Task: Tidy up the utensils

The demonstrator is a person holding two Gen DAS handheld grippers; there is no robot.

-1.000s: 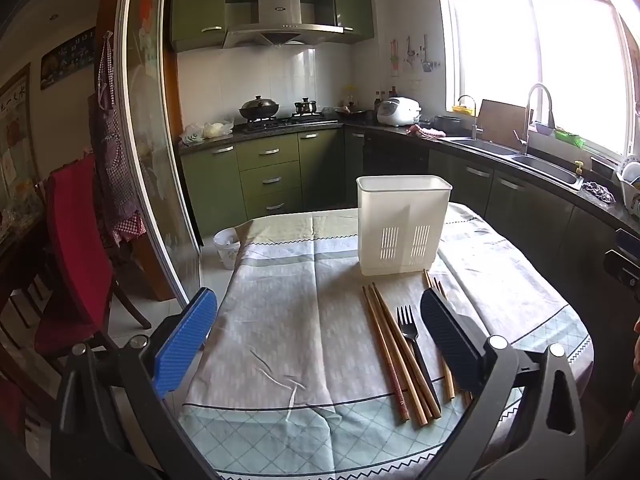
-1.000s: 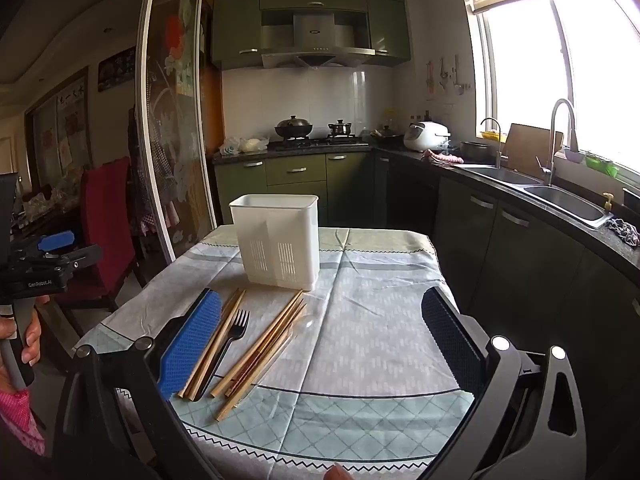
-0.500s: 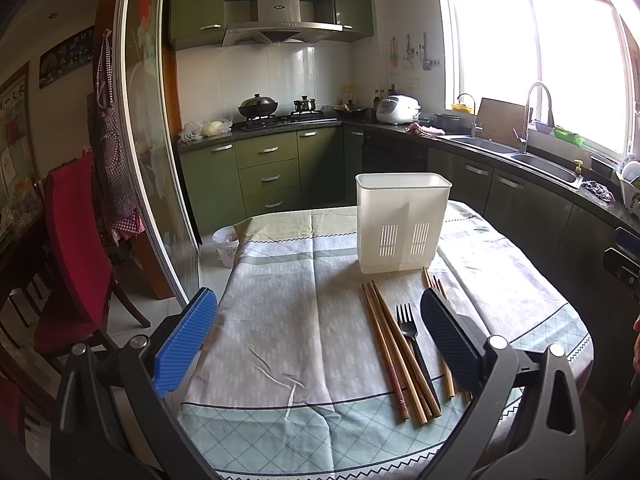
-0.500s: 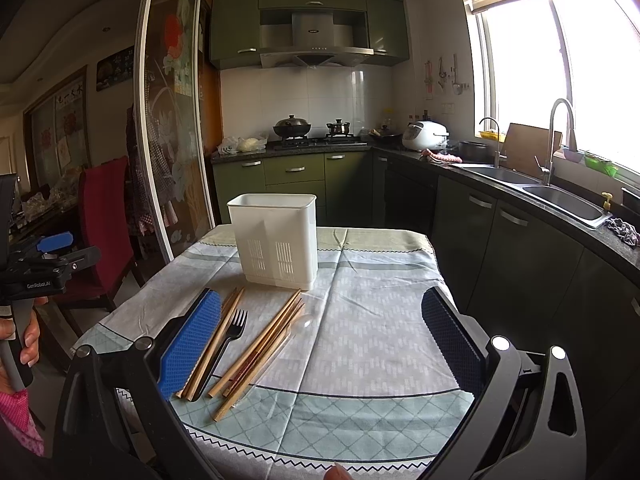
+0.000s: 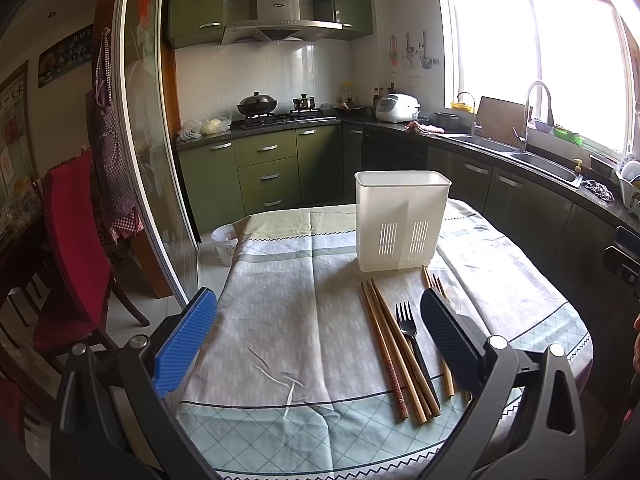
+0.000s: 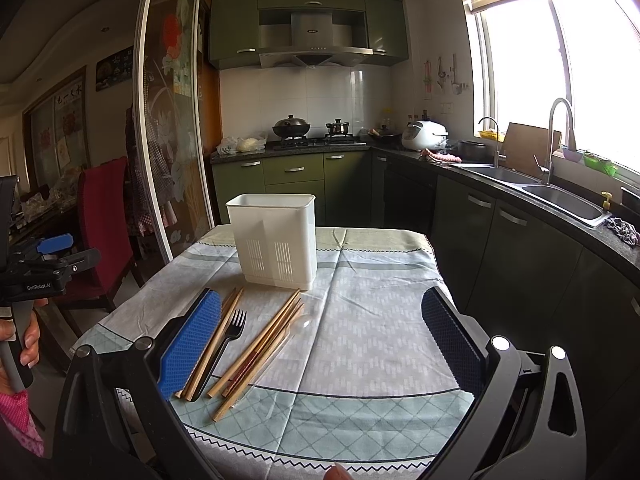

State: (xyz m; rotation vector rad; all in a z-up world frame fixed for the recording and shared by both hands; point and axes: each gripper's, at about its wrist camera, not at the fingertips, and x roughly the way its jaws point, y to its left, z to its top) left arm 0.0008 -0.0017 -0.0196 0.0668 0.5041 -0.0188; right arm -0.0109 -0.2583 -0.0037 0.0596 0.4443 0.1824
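Both sets of fingers (image 5: 316,340) (image 6: 320,344) gape wide and empty above chopsticks (image 5: 394,344), fork (image 5: 408,328) and white caddy (image 5: 400,220).

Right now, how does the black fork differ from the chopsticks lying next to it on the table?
The black fork is dark and ends in tines that point toward the white holder; the chopsticks are plain brown sticks. The fork is a single piece and shorter; the chopsticks are several and longer. The fork looks like plastic, the chopsticks like wood or bamboo. Both lie flat on the tablecloth, roughly parallel, outside the holder.
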